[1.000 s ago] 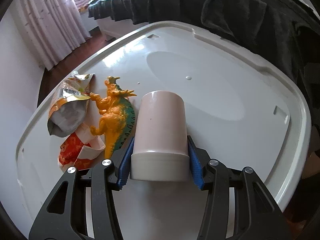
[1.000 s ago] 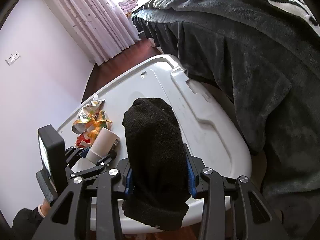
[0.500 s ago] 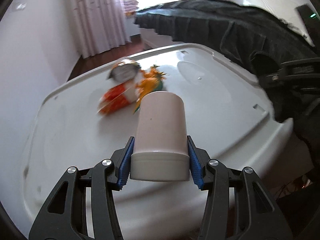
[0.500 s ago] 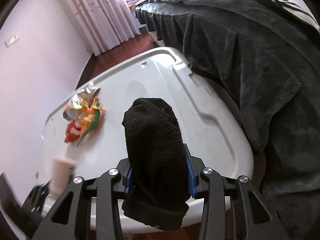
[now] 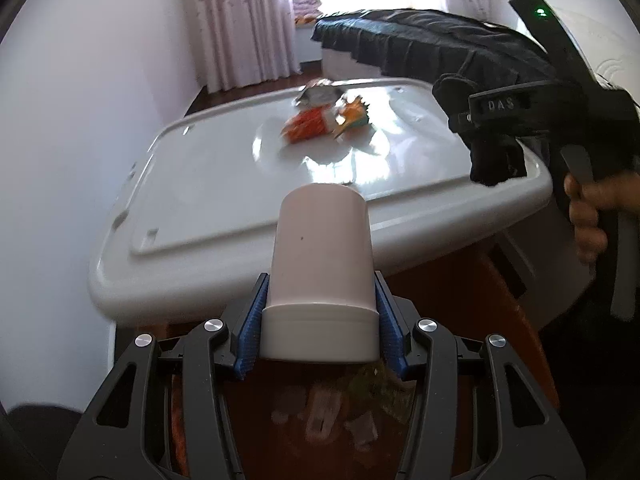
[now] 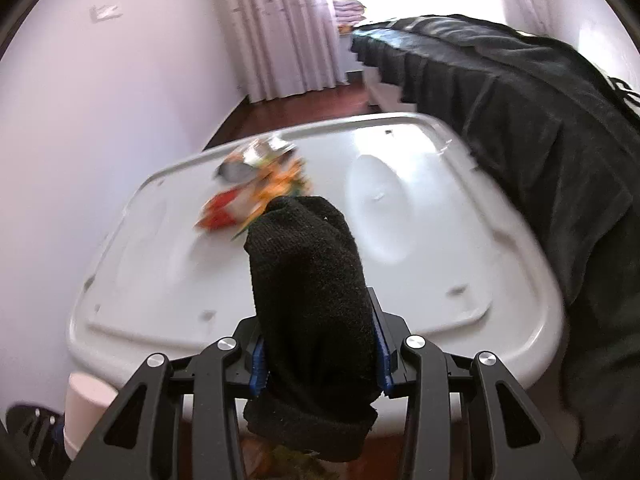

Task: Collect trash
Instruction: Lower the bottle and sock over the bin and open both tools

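My left gripper (image 5: 320,332) is shut on a pale pink cup (image 5: 322,264), held off the near edge of the white bin lid (image 5: 208,184). The cup also shows at the lower left of the right wrist view (image 6: 86,408). My right gripper (image 6: 320,352) is shut on a black sock (image 6: 310,304) above the lid's near edge (image 6: 440,280); the sock also shows in the left wrist view (image 5: 492,152). Crumpled snack wrappers (image 5: 308,122) and an orange toy dinosaur (image 5: 354,114) lie blurred on the far part of the lid; the wrappers show in the right wrist view (image 6: 236,200).
A bed with a dark blanket (image 6: 520,92) borders the lid on the right. Curtains (image 5: 244,20) and a white wall (image 5: 80,100) stand behind and left. Blurred litter (image 5: 340,412) lies below the left gripper, over a red-brown floor.
My left gripper has lifted the cup and pulled back off the lid's near edge. My right gripper has pulled back a little with the sock.
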Tool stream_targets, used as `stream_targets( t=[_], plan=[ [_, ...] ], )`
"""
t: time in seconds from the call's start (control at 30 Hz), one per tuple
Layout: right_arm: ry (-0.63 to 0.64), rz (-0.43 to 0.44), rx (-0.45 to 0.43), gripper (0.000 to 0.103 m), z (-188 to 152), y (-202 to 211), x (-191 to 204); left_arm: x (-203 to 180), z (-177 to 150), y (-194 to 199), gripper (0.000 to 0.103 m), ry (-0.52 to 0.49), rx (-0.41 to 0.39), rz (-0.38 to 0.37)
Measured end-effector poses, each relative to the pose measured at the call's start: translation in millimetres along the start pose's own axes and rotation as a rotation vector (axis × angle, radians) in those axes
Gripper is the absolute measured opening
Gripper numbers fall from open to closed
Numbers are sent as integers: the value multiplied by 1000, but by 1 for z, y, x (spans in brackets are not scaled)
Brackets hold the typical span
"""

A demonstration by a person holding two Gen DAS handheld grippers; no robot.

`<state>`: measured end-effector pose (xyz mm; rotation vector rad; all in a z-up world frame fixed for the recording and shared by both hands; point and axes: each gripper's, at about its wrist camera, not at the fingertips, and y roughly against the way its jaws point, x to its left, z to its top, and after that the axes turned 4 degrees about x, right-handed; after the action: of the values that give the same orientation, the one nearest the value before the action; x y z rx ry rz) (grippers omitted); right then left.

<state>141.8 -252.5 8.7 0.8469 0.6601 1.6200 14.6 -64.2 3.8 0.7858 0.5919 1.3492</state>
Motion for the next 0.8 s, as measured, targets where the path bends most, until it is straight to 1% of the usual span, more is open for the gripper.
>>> stream_targets(
  t=[0.07, 0.17, 0.23, 0.37, 0.5, 0.63, 0.8],
  plan=[
    [19, 12, 30, 40, -23, -1, 17, 7, -10, 4, 48, 29, 24, 6],
    [26, 22, 83, 40, -53, -5, 32, 15, -27, 6, 48, 64, 68, 7],
    [31, 25, 122, 40, -75, -6, 40, 19, -38, 7, 48, 74, 94, 16],
    [45, 27, 174, 40, -110, -4, 50, 26, -59, 8, 48, 88, 140, 45],
    [45, 37, 250, 40, -146, -6, 60, 28, -75, 10, 48, 100, 174, 43],
    [68, 7, 277, 40, -163, -5, 65, 29, -84, 9, 48, 102, 205, 29],
    [67, 3, 265, 40, -167, 0, 65, 31, -93, 2, 48, 119, 259, 14]
  ],
)
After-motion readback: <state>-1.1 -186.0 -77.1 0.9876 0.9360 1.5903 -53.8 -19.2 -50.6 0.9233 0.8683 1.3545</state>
